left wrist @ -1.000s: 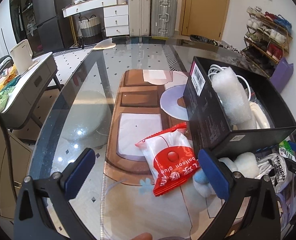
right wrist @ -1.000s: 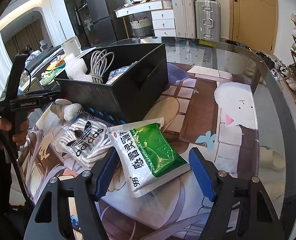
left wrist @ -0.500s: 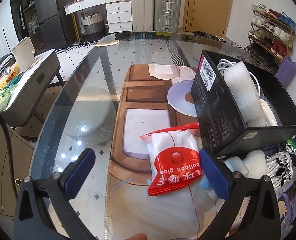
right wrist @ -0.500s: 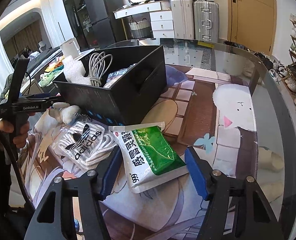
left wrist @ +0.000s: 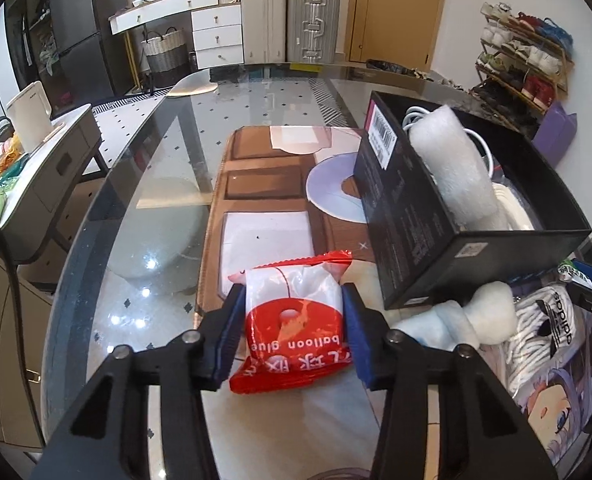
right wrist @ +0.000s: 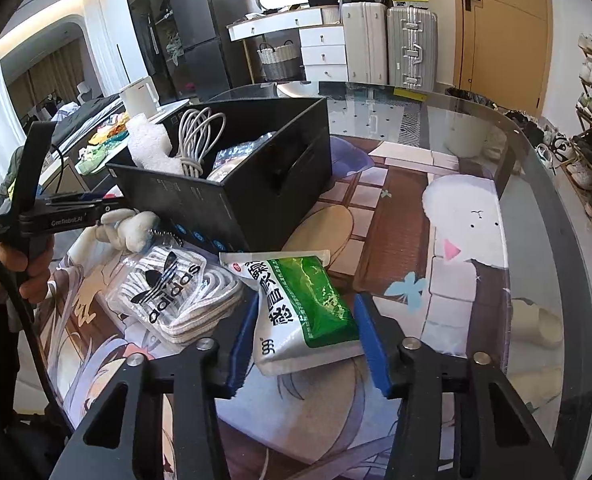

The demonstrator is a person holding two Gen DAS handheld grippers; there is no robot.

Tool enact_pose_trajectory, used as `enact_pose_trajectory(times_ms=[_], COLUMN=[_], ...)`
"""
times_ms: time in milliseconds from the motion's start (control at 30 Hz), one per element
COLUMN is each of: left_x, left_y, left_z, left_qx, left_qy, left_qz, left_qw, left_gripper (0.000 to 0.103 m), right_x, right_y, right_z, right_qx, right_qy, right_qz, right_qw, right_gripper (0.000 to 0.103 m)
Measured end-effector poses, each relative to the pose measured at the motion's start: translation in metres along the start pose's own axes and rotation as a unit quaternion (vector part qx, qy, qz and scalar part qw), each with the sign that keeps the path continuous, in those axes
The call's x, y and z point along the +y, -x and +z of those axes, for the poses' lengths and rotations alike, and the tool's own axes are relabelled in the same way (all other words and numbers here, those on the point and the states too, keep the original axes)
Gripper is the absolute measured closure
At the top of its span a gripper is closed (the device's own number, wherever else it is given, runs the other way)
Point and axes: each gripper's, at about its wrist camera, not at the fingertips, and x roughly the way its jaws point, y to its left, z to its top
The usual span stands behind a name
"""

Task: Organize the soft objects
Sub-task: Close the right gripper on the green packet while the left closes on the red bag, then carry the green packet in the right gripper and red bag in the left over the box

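My left gripper [left wrist: 293,326] is shut on a red and white balloon glue packet [left wrist: 293,332] that lies on the printed mat. My right gripper [right wrist: 306,338] has closed around a green and white medicine pouch [right wrist: 302,308]; its blue pads touch or nearly touch both sides. A black box [left wrist: 416,216] holds a white foam roll [left wrist: 456,164] and cables; it also shows in the right wrist view [right wrist: 231,196]. A white plush toy [left wrist: 476,316] and a bagged adidas item [right wrist: 171,292] lie beside the box.
The glass table's curved edge [left wrist: 91,220] runs at the left and its far edge [right wrist: 544,184] at the right. A printed anime mat [right wrist: 456,248] covers the middle. A side cabinet [left wrist: 43,168] stands off the table at the left.
My left gripper moved forward and shut on the red packet. My right gripper moved forward and narrowed around the green pouch.
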Motion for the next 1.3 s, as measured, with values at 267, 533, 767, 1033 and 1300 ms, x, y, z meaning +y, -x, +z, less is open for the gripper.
enact_pose_trajectory(times_ms=[267,533,767,1033,1300], left_x=[0.001,0.007,0.008,0.000,-0.014], left_y=[0.012,0.037,0.051,0.066,0.078], left_z=[-0.004,-0.002,0.001,0.008,0.016], left_qx=[-0.014,-0.042,-0.057,-0.077,-0.092], left_qy=[0.003,0.016,0.016,0.004,-0.010], left_qz=[-0.005,-0.003,-0.005,-0.012,-0.022], left_qw=[0.9999,0.9990,0.9982,0.9970,0.9955], left_gripper=[0.061,0.061,0.061,0.061,0.060], right_x=[0.002,0.004,0.005,0.004,0.006], right_y=[0.003,0.012,0.024,0.047,0.065], right_z=[0.000,0.002,0.005,0.010,0.016], right_qx=[-0.009,-0.023,-0.038,-0.072,-0.104], right_qy=[0.004,0.004,0.006,0.001,-0.007], right_qz=[-0.009,-0.012,-0.018,-0.026,-0.026], right_qw=[1.000,1.000,0.999,0.997,0.994], right_gripper=[0.063,0.063,0.063,0.063,0.063])
